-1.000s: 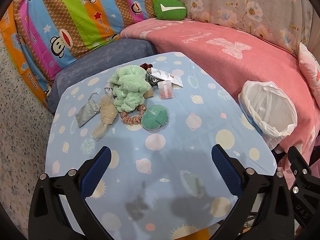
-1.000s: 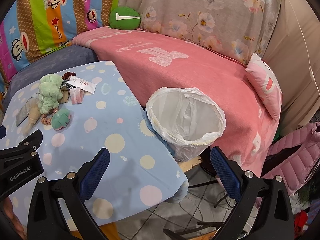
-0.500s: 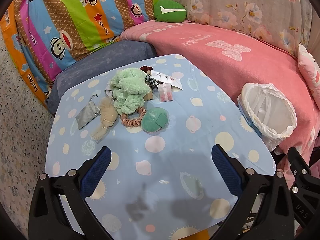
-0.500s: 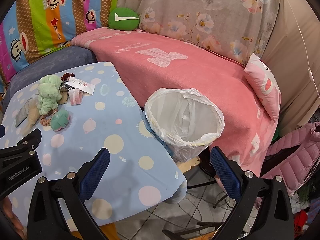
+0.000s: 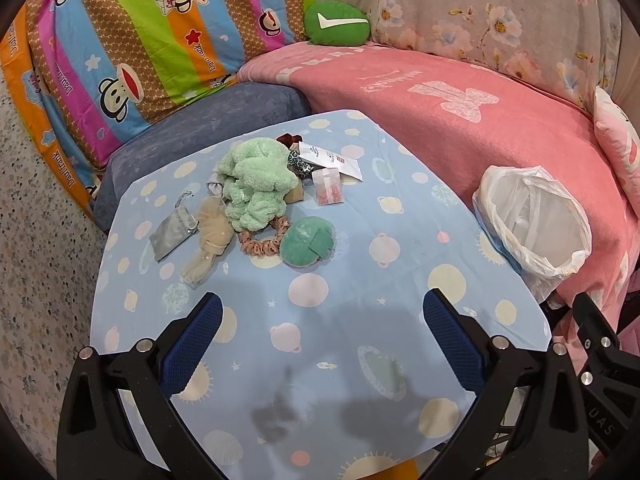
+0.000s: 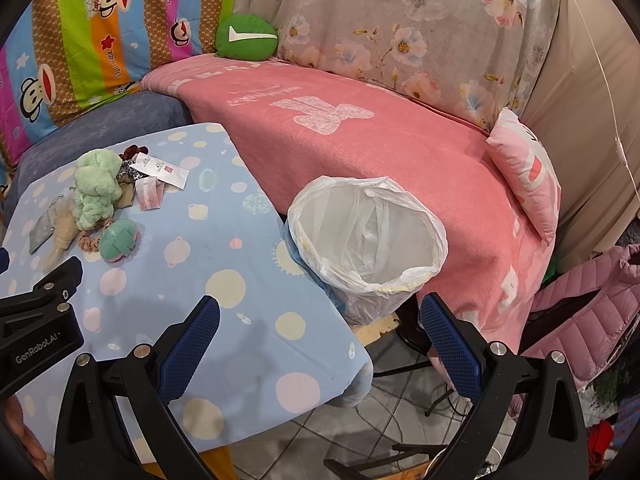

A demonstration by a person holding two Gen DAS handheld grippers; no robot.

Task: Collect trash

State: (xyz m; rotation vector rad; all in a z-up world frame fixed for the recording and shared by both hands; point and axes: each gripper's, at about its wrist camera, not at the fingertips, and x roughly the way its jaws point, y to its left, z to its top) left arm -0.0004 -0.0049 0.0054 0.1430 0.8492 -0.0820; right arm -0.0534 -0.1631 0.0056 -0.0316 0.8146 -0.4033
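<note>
A pile of small items lies at the far side of the blue-clothed table [image 5: 320, 312]: a white paper packet [image 5: 334, 159], a small clear bag with pink contents [image 5: 328, 191], a grey pouch [image 5: 173, 232], a fluffy green cloth [image 5: 256, 184], a pink scrunchie [image 5: 262, 242] and a round green pad [image 5: 307, 242]. A bin lined with a white bag [image 5: 532, 224] stands at the table's right edge, seen also as the bin [image 6: 366, 236] in the right wrist view. My left gripper [image 5: 318, 336] is open above the near table. My right gripper [image 6: 318, 336] is open, just short of the bin.
A pink blanket [image 6: 360, 128] covers the sofa behind the bin, with a pink pillow [image 6: 528, 176] on it. A green cushion [image 5: 336, 24] and striped cartoon bedding [image 5: 140, 40] sit at the back. A pink jacket [image 6: 588, 300] lies at the right. Tiled floor and cables show below the table edge.
Both views have pulled back and risen slightly, so the pile and the bin sit a little lower and smaller. Both grippers stay open and nothing on the table has moved.
</note>
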